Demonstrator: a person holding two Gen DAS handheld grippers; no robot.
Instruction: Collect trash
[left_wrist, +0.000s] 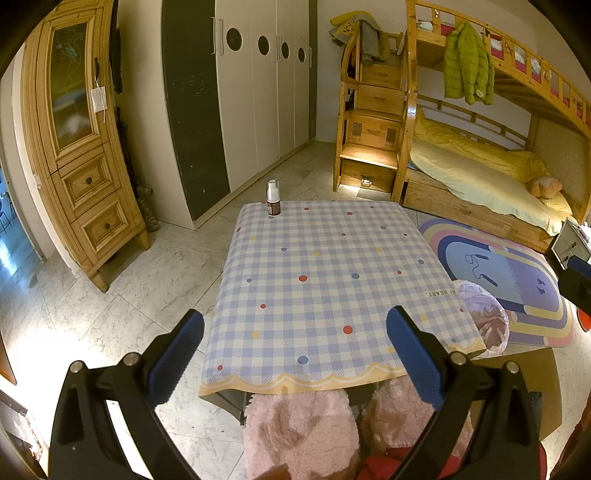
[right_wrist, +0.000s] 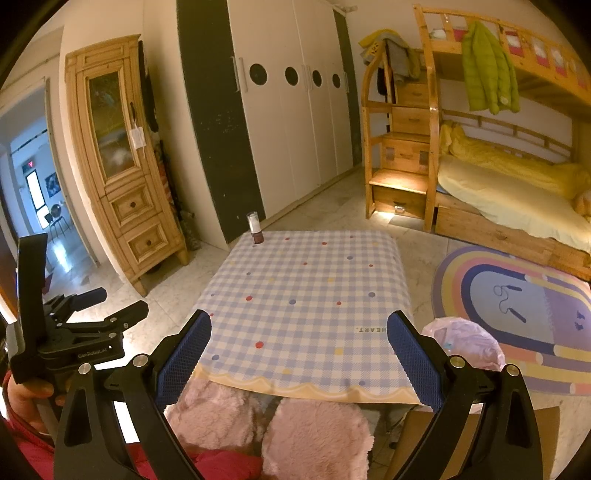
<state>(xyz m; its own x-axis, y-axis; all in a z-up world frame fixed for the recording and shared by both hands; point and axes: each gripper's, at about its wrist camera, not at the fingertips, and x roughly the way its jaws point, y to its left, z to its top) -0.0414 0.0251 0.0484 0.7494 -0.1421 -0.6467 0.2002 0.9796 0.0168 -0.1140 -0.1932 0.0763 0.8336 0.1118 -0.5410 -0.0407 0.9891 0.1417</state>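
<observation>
Surface (left_wrist: 314, 280) nearly bare — only a small bottle (left_wrist: 273, 201) at far left remains. Pink bag (right_wrist: 465, 343) near right. Left hand-held gripper (left_wrist: 295, 354) and right hand-held gripper (right_wrist: 299, 354) both spread wide, empty.

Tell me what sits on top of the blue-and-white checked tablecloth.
Only a small brown pump bottle with a clear cap, upright at the far left corner of the checked tablecloth. The table beneath is almost wholly covered.
</observation>
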